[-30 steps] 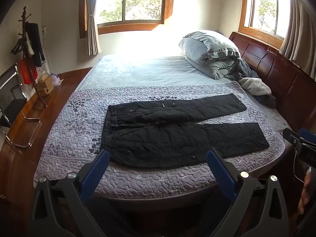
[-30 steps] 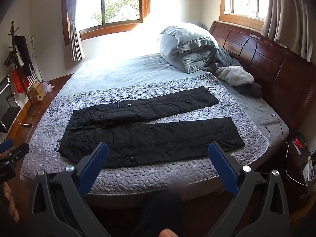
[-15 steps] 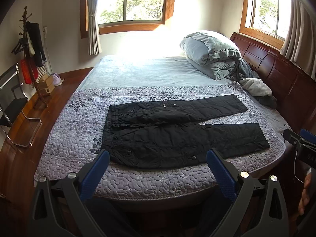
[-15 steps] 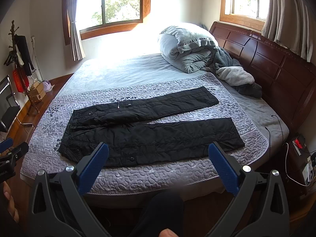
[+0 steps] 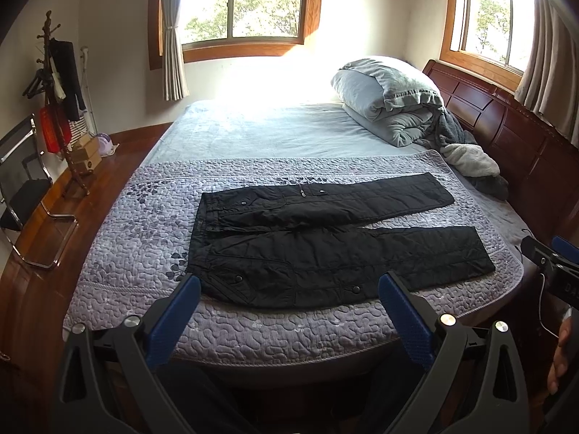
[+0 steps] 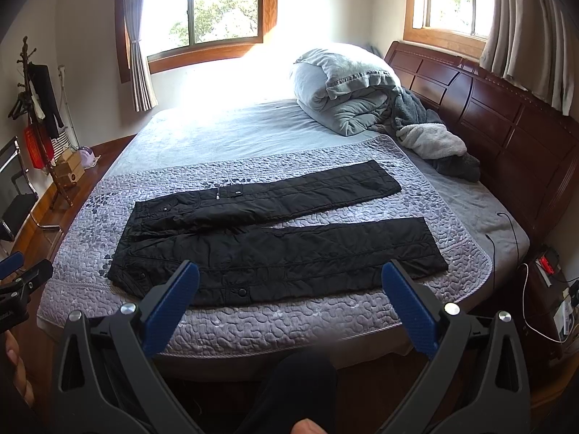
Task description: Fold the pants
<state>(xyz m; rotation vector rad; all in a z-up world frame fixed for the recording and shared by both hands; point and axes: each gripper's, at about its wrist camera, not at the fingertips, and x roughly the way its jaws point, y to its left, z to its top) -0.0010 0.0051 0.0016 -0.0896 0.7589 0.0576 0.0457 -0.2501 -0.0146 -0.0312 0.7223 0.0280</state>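
Black quilted pants (image 5: 325, 242) lie flat on the purple quilted bedspread (image 5: 137, 238), waist to the left, both legs spread to the right. They also show in the right wrist view (image 6: 275, 238). My left gripper (image 5: 287, 282) is open and empty, held off the near edge of the bed, in front of the waist and near leg. My right gripper (image 6: 289, 271) is open and empty, also off the near edge, in front of the near leg. Neither touches the pants.
A folded grey duvet (image 5: 391, 97) and loose clothes (image 5: 470, 159) lie at the head of the bed by the dark wooden headboard (image 6: 506, 119). A coat stand (image 5: 61, 101) and a chair (image 5: 21, 188) stand on the left. Cables (image 6: 524, 289) hang at the right.
Both grippers have stayed open; both views have shifted very slightly, with no change to the pants.
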